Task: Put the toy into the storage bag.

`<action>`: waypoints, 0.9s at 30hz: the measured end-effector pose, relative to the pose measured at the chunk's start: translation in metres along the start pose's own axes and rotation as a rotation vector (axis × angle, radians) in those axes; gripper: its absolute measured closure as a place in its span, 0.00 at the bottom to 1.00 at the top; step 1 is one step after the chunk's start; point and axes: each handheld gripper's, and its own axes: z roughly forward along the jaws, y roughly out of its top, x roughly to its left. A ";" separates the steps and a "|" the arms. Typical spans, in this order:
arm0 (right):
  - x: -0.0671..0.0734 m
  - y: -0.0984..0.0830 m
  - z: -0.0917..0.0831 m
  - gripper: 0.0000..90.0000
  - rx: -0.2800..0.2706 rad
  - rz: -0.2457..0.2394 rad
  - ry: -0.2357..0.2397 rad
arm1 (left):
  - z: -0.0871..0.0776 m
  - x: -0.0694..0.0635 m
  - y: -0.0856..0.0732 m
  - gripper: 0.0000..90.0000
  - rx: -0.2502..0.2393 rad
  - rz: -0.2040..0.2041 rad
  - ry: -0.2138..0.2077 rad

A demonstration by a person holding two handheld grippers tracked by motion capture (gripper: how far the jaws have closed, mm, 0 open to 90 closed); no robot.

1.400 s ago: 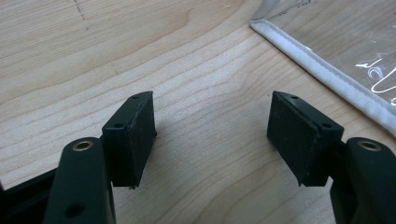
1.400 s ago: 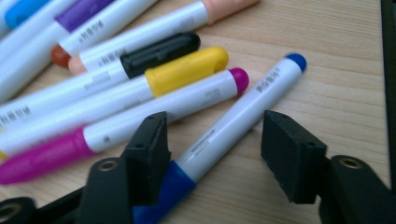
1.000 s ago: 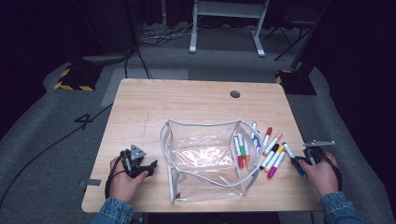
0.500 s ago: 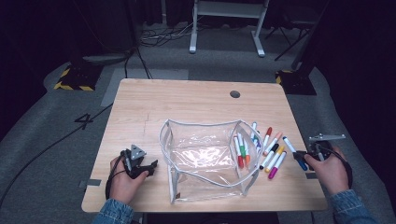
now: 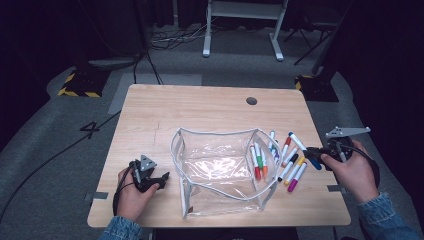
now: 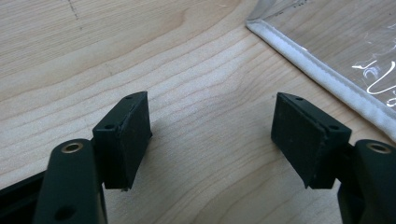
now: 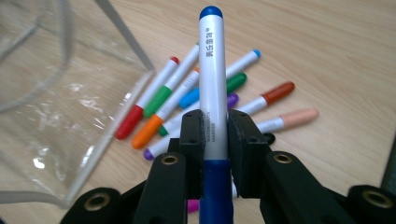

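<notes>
A: Right gripper view: the right gripper [image 7: 215, 140] has its jaws pinched on a blue marker [image 7: 213, 79], cap end pointing away, barrel clamped at about mid-length. Below it lies the pile of markers [image 7: 196, 100] on the table [image 7: 327, 56], w/ the clear pouch [image 7: 70, 121] off to the left of that view.

B: So which step, picking or dropping?

A: Picked, I'd say. In the high view the right gripper [image 5: 314, 154] is held at the table's right edge, just right of the pile [image 5: 280, 160], w/ the blue marker [image 5: 302, 149] slanting up and to the left. Looks like it's off the wood, not yet over the pouch [image 5: 220, 170].

B: And the left?

A: Left gripper [image 5: 162, 178] sits low at the front left, near the pouch's left wall. In the left gripper view the left gripper [image 6: 212, 135] is spread, its jaws have just been opening, nothing betw. them but bare wood; the pouch's white-trimmed edge [image 6: 317, 70] is just beyond, to the upper right, not touched.

B: Next move?

A: My guess: carry the marker left across the pile to above the pouch's open top, tip it so it clears the white rim, then let go. The pouch walls look floppy, so the left gripper prob. needs to pinch that near edge to hold the mouth open. Risk: the marker catches the rim and rolls back out.
</notes>
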 end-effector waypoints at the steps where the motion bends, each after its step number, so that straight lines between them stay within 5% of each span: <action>1: 0.008 0.009 -0.004 0.86 -0.004 -0.025 0.024 | 0.000 0.000 0.000 0.31 0.002 0.002 0.003; 16: 0.070 0.071 -0.021 0.86 -0.030 -0.215 0.169 | 0.002 -0.002 0.001 0.23 0.015 0.022 -0.017; 27: 0.114 0.099 -0.009 0.86 0.018 -0.320 0.252 | 0.003 -0.003 0.002 0.19 0.023 0.023 -0.023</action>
